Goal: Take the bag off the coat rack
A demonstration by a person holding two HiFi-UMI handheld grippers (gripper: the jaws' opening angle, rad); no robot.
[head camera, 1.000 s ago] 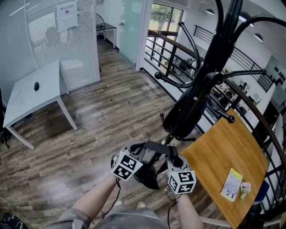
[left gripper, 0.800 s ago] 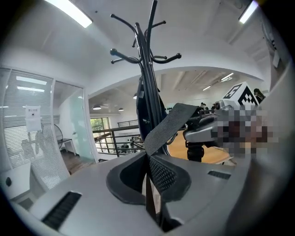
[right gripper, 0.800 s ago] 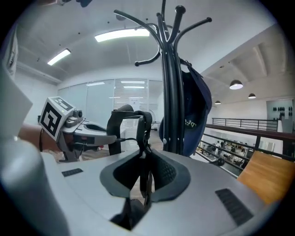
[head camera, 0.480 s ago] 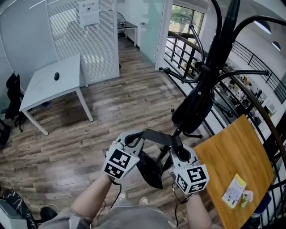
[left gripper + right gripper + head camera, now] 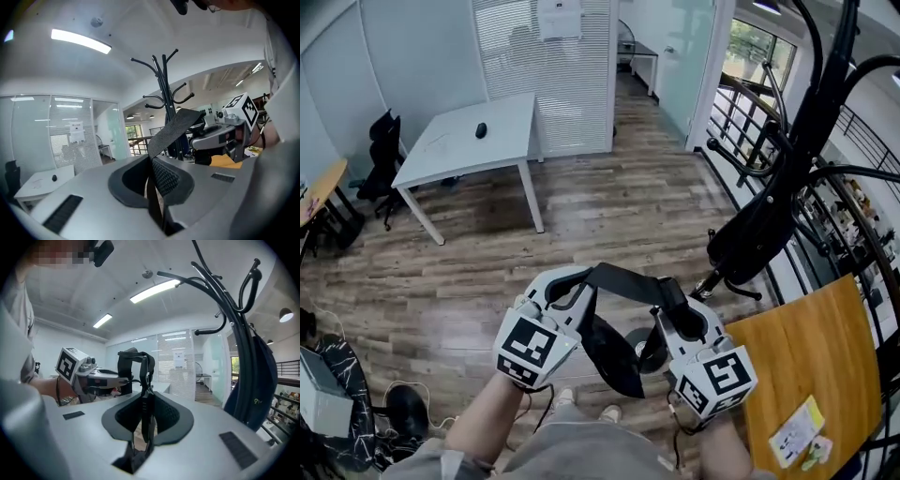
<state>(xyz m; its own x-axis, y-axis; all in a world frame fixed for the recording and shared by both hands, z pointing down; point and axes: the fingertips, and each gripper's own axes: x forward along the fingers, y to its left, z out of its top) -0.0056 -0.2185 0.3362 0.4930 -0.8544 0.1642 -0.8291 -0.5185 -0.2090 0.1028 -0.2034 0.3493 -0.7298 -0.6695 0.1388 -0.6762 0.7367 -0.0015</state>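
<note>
A black bag (image 5: 612, 352) hangs by its strap (image 5: 628, 281), stretched between my two grippers and off the black coat rack (image 5: 825, 94) at the right. My left gripper (image 5: 567, 295) is shut on the strap's left end (image 5: 164, 133). My right gripper (image 5: 673, 317) is shut on the folded strap (image 5: 144, 401) at the other end. In the left gripper view my left gripper (image 5: 152, 176) faces the rack (image 5: 163, 84). In the right gripper view my right gripper (image 5: 145, 417) faces the left one. A second, dark blue bag (image 5: 757, 236) still hangs on the rack.
A white table (image 5: 459, 150) with a mouse stands at the back left, with a black chair (image 5: 380, 155) beside it. A wooden table (image 5: 811, 361) is at the right front, by a black railing (image 5: 741, 112). Blinds and a glass wall (image 5: 558, 66) close the back.
Both grippers, still shut on the strap, have carried the bag left, away from the rack. The rack has slid to the right in the head view.
</note>
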